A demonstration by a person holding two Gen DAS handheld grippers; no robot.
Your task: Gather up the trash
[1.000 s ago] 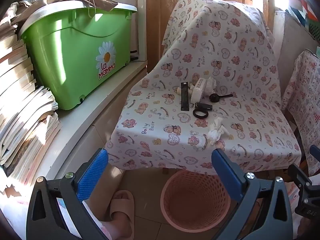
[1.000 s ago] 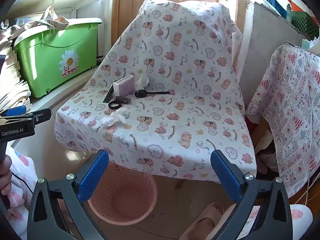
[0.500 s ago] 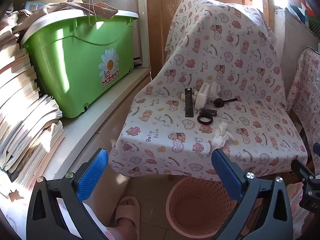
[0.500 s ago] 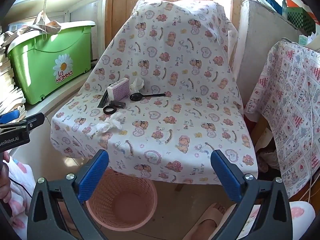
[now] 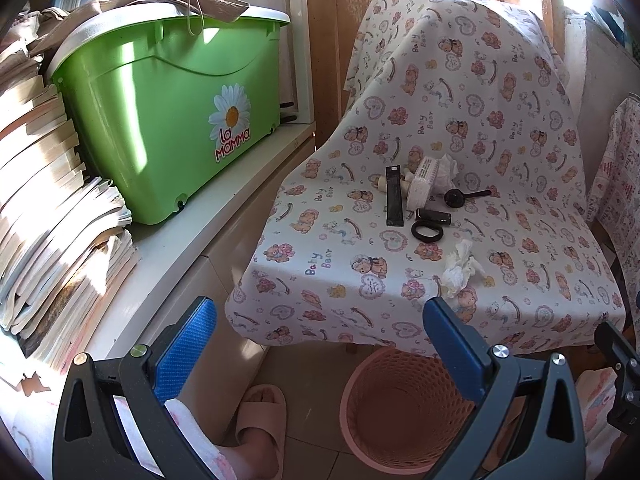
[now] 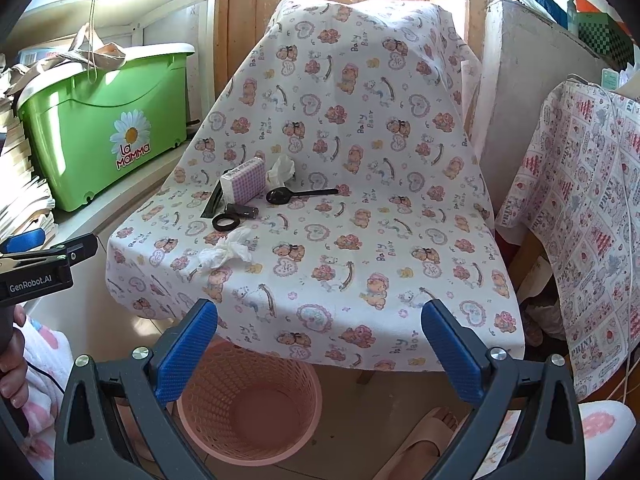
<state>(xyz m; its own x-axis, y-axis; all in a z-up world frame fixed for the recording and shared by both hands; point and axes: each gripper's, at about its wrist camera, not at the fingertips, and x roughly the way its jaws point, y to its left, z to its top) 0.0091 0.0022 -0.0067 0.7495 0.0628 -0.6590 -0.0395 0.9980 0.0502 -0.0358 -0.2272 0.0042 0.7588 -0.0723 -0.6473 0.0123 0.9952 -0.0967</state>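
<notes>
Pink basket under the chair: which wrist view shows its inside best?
The right wrist view: the pink basket shows its bare bottom. In the left wrist view, the left gripper partly hides it.

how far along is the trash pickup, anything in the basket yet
Nothing done: the pink basket looks empty. Both the left gripper and right gripper are open, holding nothing. Left: the crumpled tissue near the seat's front and another tissue behind the checked box.

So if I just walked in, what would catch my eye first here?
Probably the chair draped in a bear-print sheet, with crumpled tissue and small black items scattered on its seat. Then the bright green bin on the shelf to its left, and the pink basket on the floor below the seat's front edge.
</notes>
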